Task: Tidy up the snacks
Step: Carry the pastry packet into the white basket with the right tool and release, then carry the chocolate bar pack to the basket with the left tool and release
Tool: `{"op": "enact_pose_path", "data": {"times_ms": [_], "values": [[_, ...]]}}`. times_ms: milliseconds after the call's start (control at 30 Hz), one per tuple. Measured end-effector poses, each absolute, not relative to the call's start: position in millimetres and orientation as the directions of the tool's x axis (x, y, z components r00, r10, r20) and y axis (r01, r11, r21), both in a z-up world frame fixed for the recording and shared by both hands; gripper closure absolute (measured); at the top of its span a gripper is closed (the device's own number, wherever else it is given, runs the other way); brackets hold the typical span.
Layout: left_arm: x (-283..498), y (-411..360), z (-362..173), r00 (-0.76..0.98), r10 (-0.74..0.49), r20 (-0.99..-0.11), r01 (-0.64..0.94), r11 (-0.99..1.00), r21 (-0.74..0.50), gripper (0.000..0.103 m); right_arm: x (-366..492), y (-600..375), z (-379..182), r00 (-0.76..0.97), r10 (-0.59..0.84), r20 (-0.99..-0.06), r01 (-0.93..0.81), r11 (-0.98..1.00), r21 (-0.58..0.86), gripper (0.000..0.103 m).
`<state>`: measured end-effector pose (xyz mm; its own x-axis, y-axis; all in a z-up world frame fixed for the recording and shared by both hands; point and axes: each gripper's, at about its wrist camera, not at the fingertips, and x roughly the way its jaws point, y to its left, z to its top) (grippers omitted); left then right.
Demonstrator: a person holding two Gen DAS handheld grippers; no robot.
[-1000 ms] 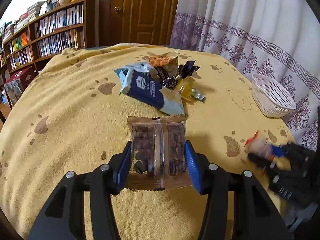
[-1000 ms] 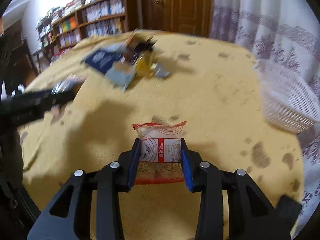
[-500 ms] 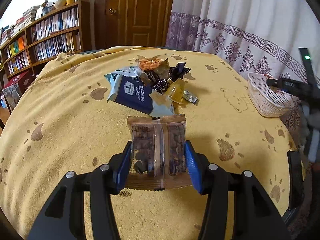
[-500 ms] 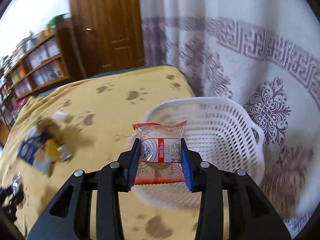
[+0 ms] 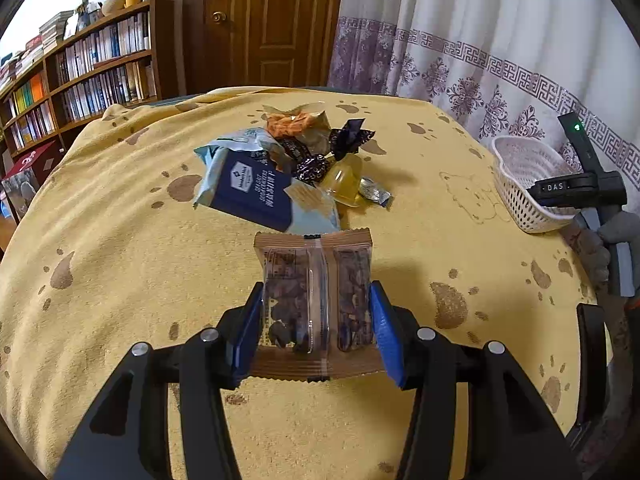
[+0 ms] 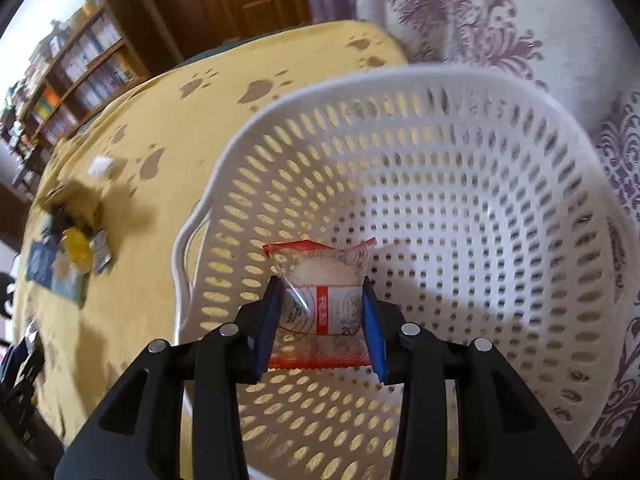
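My left gripper (image 5: 316, 304) is shut on a brown snack bar packet (image 5: 316, 280) and holds it above the yellow paw-print cloth (image 5: 120, 280). My right gripper (image 6: 320, 300) is shut on a red-and-white snack packet (image 6: 320, 280) and holds it over the inside of the white perforated basket (image 6: 480, 200). The basket also shows in the left wrist view (image 5: 520, 176) at the right table edge, with the right gripper's body (image 5: 576, 190) over it. A pile of snacks lies mid-table: a blue packet (image 5: 256, 196), an orange packet (image 5: 292, 122), dark wrapped candies (image 5: 312, 164), a yellow jelly cup (image 5: 346, 180).
A bookshelf (image 5: 80, 76) and a wooden door (image 5: 264, 24) stand behind the table. A patterned curtain (image 5: 480, 40) hangs to the right, close behind the basket. The snack pile shows blurred at the left of the right wrist view (image 6: 68, 256).
My right gripper has carried the red-and-white packet from over the cloth to over the inside of the basket. My left gripper has held still with the brown packet.
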<state>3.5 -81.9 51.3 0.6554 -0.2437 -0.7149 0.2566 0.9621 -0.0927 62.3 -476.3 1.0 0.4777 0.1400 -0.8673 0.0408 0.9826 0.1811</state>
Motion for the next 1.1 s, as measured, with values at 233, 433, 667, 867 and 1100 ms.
{"op": "enact_pose_path", "data": {"times_ms": [233,433,667,867,1100], "values": [[5,-85,53,0.656,-0.241,-0.716,0.254,0.963,-0.093,0.051,42,-470,6,0.434,0.274,-0.858,-0.048,0.958,0.282,0.064],[5,-95,60,0.659,-0.258,-0.707,0.276,0.957,-0.091,0.051,29,-467,28,0.505,0.248,-0.827,-0.067,0.966,0.249,0.052],[8,-114,72,0.663,-0.282,-0.693,0.323,0.944,-0.075,0.051,14,-471,55,0.612,0.215,-0.761,-0.051,0.971,0.233,0.046],[19,-142,84,0.648,-0.337,-0.683,0.395,0.915,-0.076,0.051,-22,-472,78,0.774,0.147,-0.616,-0.012,0.976,0.217,0.044],[46,-192,101,0.592,-0.468,-0.656,0.515,0.846,-0.139,0.051,-71,-487,78,0.850,0.072,-0.523,0.071,0.966,0.248,0.041]]}}
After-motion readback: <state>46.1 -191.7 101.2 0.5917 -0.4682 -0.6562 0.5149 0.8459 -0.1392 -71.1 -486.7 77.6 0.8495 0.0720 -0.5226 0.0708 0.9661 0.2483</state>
